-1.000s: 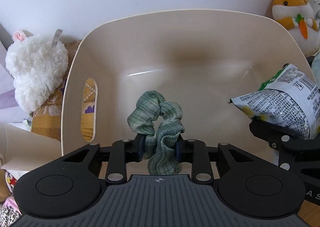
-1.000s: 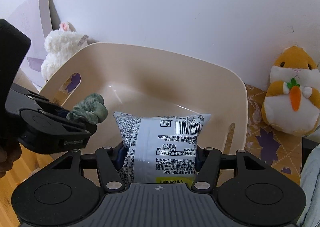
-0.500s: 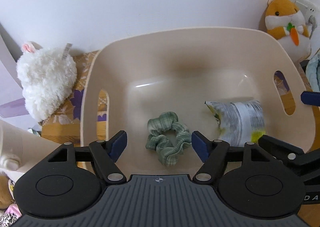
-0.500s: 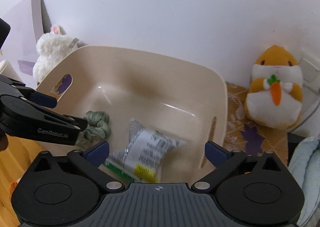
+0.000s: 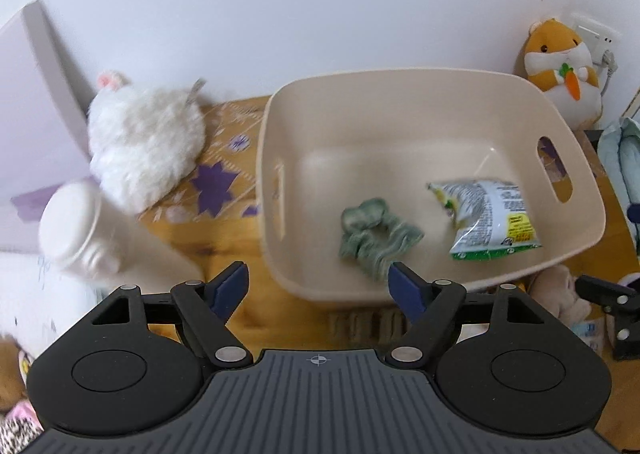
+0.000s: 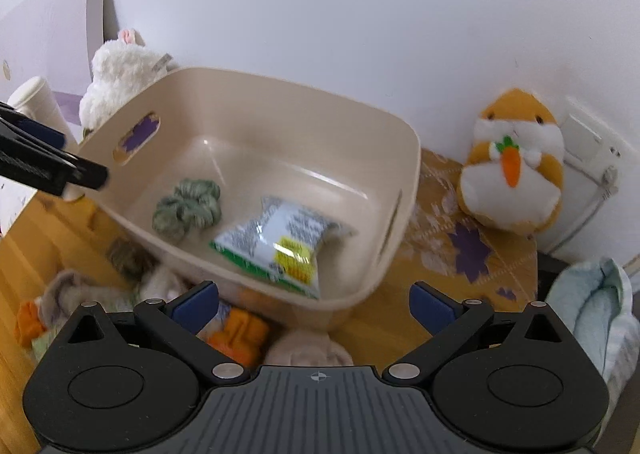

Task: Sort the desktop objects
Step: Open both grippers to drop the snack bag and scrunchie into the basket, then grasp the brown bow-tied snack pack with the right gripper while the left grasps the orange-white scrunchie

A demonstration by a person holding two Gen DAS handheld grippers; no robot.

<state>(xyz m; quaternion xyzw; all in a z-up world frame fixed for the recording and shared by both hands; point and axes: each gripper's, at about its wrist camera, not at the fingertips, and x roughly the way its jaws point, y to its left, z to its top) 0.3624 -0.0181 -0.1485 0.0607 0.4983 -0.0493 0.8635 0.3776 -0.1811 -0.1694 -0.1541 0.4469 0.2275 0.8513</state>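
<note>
A beige plastic bin (image 5: 400,86) (image 6: 408,158) with handle slots stands on the wooden desk. On its floor lie a green scrunchie (image 5: 376,234) (image 6: 186,208) and a white-and-green snack packet (image 5: 488,218) (image 6: 280,240), side by side. My left gripper (image 5: 318,288) hangs above the bin's near left corner. Its jaws are opening and nothing is between them. My right gripper (image 6: 314,304) stands wide open above the bin's near rim, empty. The left gripper's finger (image 6: 52,170) reaches into the right wrist view from the left.
A white fluffy plush (image 5: 144,142) (image 6: 120,78) and a white bottle (image 5: 88,230) lie left of the bin. An orange hamster plush (image 5: 564,70) (image 6: 516,162) sits at the right by the wall. Small toys (image 6: 236,334) lie in front of the bin, a pale blue cloth (image 6: 600,314) to the right.
Both grippers opened and let go: the scrunchie and the packet dropped into the bin. Both grippers then rose and drew back from it, the left one shifting left.
</note>
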